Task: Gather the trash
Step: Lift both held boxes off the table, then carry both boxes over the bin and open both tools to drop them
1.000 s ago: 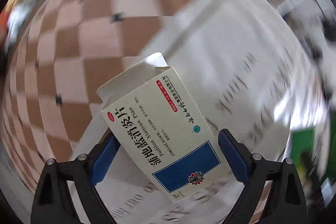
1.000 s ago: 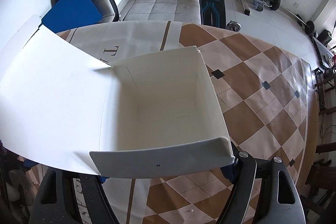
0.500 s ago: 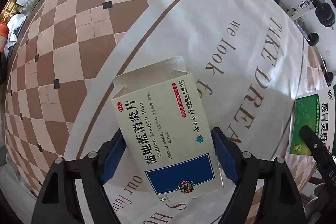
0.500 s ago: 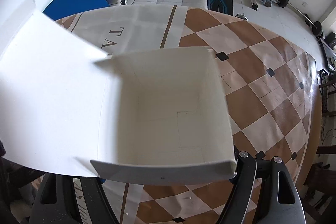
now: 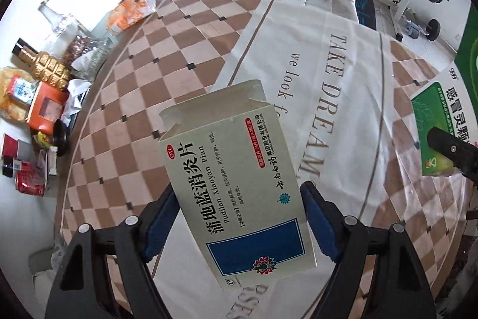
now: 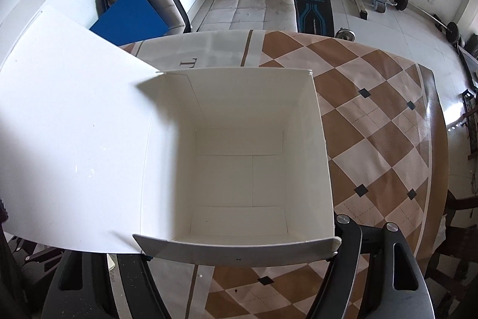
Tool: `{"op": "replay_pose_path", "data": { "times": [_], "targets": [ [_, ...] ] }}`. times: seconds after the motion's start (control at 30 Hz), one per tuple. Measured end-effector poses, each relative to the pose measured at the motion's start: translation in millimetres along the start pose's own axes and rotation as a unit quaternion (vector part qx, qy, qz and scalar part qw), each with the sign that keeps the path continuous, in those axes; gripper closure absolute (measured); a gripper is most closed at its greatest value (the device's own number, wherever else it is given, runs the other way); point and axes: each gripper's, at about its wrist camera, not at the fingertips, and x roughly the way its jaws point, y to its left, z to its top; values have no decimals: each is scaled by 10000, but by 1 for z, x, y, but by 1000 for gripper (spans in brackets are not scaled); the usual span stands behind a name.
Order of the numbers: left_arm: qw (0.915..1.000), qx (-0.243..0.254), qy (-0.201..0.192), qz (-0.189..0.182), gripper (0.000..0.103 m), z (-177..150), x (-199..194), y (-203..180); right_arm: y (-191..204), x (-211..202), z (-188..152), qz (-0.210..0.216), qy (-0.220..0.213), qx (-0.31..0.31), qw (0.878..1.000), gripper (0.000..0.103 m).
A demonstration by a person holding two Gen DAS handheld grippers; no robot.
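Only left wrist view shows floor trash point(image 5: 28, 121); right view point(image 6: 239, 157) open box.

We see a round table point(image 5: 185, 56) under a brown-and-cream checkered cloth, a white lettered runner point(image 5: 337, 97) laid across it, and an orange snack bag point(image 5: 131, 11) at its far edge.

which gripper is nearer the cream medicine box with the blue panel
Left. The left gripper is clamped on the cream medicine box; the right gripper holds the open white box.
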Motion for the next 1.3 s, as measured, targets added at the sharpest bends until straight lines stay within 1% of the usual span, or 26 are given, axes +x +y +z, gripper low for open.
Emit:
{"op": "replay_pose_path", "data": {
  "times": [0.03, 0.07, 0.23, 0.37, 0.47, 0.57, 0.67, 0.7, 0.73, 0.77, 0.87, 0.93, 0.97, 1.03, 1.1, 1.17, 1.3],
  "targets": [
    [10000, -14, -28, -6, 25, -6, 16, 17, 2, -7, -7, 30, -36, -15, 10000, 25],
    [10000, -17, -57, 0, 25, -7, 16, 26, 6, -13, -12, 51, -60, -32, 10000, 25],
    [9995, -68, -288, -83, 25, -42, -10, 51, 20, -49, -59, 200, -165, -149, 9996, 25],
    [9988, -89, -459, -159, 25, -83, -33, 68, 34, -77, -107, 283, -246, -249, 9990, 25],
    [9982, -145, -533, -246, 25, -120, -50, 80, 45, -100, -153, 310, -326, -294, 9986, 25],
    [9975, -216, -575, -343, 25, -161, -65, 94, 53, -124, -206, 305, -375, -304, 9984, 25],
    [9969, -309, -548, -482, 25, -207, -76, 112, 60, -145, -270, 336, -346, -275, 9985, 25],
    [9967, -328, -516, -525, 25, -220, -77, 118, 63, -149, -284, 347, -329, -263, 9985, 25],
    [9965, -351, -472, -587, 25, -236, -78, 125, 65, -154, -309, 389, -267, -240, 9986, 25],
    [9964, -366, -420, -633, 25, -251, -78, 130, 65, -156, -321, 404, -229, -246, 9986, 25],
    [9963, -391, -247, -726, 25, -290, -73, 143, 70, -162, -375, 464, -60, -299, 9985, 25],
    [9961, -433, -71, -767, 25, -316, -64, 150, 73, -160, -411, 555, 163, -331, 9978, 25],
    [9959, -468, 25, -775, 25, -328, -58, 153, 74, -158, -424, 567, 253, -379, 9973, 25],
    [9952, -535, 212, -786, 25, -349, -44, 157, 76, -148, -456, 566, 494, -505, 9959, 25],
    [9940, -622, 429, -794, 25, -368, -27, 159, 75, -138, -476, 561, 683, -567, 9945, 25],
    [9927, -694, 592, -788, 25, -385, -11, 160, 71, -122, -503, 558, 920, -653, 9920, 25],
    [9885, -817, 999, -792, 25, -418, 39, 157, 64, -86, -545, 584, 1309, -804, 9864, 25]
  ]
}}
